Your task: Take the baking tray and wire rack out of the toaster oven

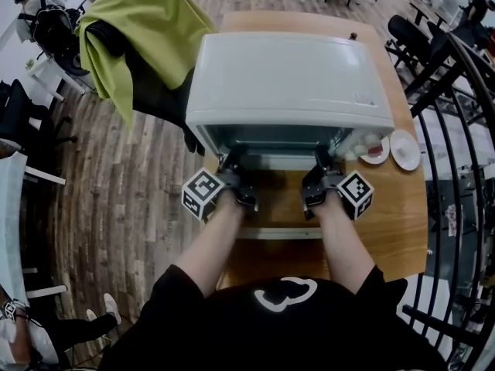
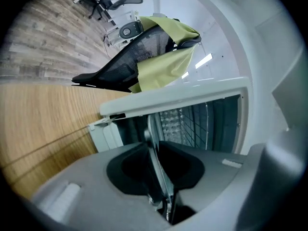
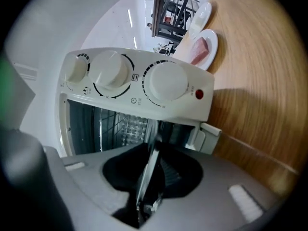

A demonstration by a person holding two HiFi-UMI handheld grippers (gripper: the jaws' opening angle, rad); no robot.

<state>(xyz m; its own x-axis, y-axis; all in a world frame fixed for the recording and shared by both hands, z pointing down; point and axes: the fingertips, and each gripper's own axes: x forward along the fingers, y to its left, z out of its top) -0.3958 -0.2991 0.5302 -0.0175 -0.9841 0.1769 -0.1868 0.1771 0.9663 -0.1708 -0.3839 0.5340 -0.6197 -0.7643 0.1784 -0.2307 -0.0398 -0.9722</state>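
The white toaster oven (image 1: 290, 79) stands on a wooden table (image 1: 402, 222) with its door (image 1: 278, 233) folded down toward me. Both grippers reach into its mouth side by side. My left gripper (image 1: 236, 178) is shut on the thin metal front rim of the baking tray (image 1: 278, 163) near its left end, and my right gripper (image 1: 319, 178) is shut on the same rim near its right end. In the left gripper view the rim runs edge-on between the dark pads (image 2: 139, 165), with the tray's dimpled sheet (image 2: 171, 126) and the wire rack (image 2: 197, 124) behind. The right gripper view shows the tray (image 3: 134, 126) and rack (image 3: 108, 124) likewise.
Two small plates (image 1: 406, 149) sit on the table right of the oven, next to its control knobs (image 3: 166, 81). A chair draped with a green cloth (image 1: 147, 22) stands close on the left. A black metal railing (image 1: 456, 130) runs along the right.
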